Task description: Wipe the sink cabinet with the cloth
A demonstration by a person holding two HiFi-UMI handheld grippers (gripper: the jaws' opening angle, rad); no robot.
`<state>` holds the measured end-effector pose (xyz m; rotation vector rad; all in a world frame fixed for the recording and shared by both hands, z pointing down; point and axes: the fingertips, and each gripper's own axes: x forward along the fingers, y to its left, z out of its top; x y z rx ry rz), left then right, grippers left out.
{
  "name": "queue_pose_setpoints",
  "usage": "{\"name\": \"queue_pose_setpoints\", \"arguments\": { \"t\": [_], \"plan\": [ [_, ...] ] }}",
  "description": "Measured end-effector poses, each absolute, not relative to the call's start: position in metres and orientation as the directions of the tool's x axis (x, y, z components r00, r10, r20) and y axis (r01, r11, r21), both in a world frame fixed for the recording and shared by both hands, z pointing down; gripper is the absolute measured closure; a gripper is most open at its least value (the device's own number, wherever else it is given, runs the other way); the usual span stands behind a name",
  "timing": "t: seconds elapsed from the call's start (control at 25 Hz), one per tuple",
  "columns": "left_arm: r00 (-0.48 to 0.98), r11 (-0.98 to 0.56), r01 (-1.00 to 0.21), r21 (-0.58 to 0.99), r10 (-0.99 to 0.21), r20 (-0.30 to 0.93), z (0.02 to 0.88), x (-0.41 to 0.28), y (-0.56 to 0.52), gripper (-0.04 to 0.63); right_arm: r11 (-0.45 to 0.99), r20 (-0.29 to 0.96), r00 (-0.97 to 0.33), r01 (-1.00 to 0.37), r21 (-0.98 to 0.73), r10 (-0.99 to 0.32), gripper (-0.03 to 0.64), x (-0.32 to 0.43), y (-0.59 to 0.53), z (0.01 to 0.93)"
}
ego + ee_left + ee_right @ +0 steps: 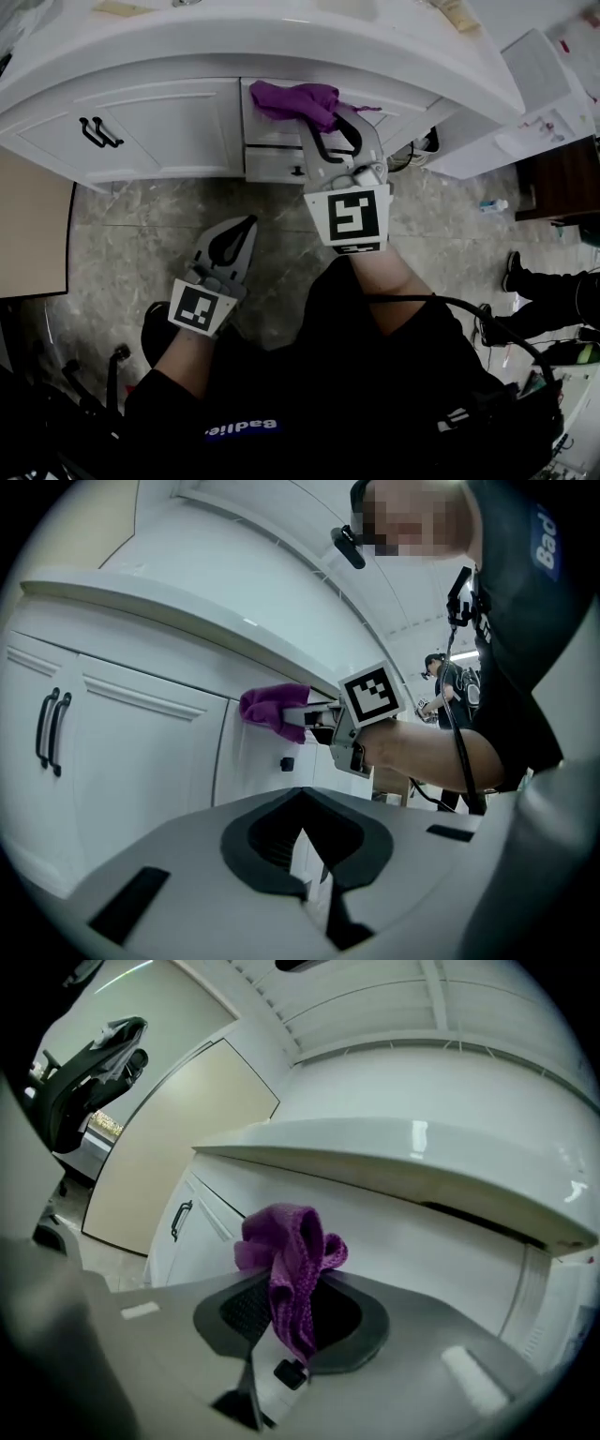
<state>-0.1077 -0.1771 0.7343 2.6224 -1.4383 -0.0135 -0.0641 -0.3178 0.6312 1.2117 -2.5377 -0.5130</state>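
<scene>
1. The right tool (292,1283) is clamped on the purple cloth (286,1237). The right gripper view shows the fabric pinched at the jaw tips. A bunch of it stands above them and a strand hangs down through the dark hollow between the jaws.
2. The cloth is held up against the front of the white sink cabinet (159,131). It sits on the upper drawer face, just under the overhanging edge of the table (281,42).
3. In the left gripper view the bunched cloth appears to touch the cabinet face, with the right tool and the forearm reaching in from the right.
4. A small black knob (298,171) sits on the drawer front below the cloth. A pair of black door handles (98,133) stands well to its left on the cabinet door.
5. The left tool (300,797) has its jaws together with nothing between them.
6. In the head view the left tool is held low over the grey stone floor (131,225), well apart from the cabinet and from the cloth. Its tip points towards the cabinet.
7. A small bottle (492,205) lies on the floor to the right, near a dark shoe (514,272) belonging to another person.
</scene>
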Motion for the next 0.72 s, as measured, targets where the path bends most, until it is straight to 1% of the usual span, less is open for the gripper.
{"name": "queue_pose_setpoints", "arguments": {
  "t": [0.12,0.36,0.52,0.72],
  "plan": [
    [0.552,-0.541,-0.830,0.138,-0.831,0.062,0.737,-0.102,-0.180,0.591,0.574,0.118,-0.590,-0.689,0.443,-0.799,0.531,-0.062,-0.328,0.645],
    [0.560,-0.547,-0.823,0.154,-0.827,0.056,0.737,-0.101,-0.179,0.591,0.601,0.254,-0.549,-0.676,0.427,-0.797,0.531,-0.070,-0.333,0.706],
    [0.555,-0.541,-0.827,0.156,-0.830,0.063,0.741,-0.106,-0.177,0.591,0.628,0.304,-0.551,-0.648,0.431,-0.777,0.531,-0.079,-0.328,0.733],
    [0.547,-0.533,-0.831,0.158,-0.834,0.068,0.744,-0.110,-0.176,0.591,0.642,0.407,-0.500,-0.650,0.406,-0.764,0.531,-0.066,-0.333,0.789]
  ]
}}
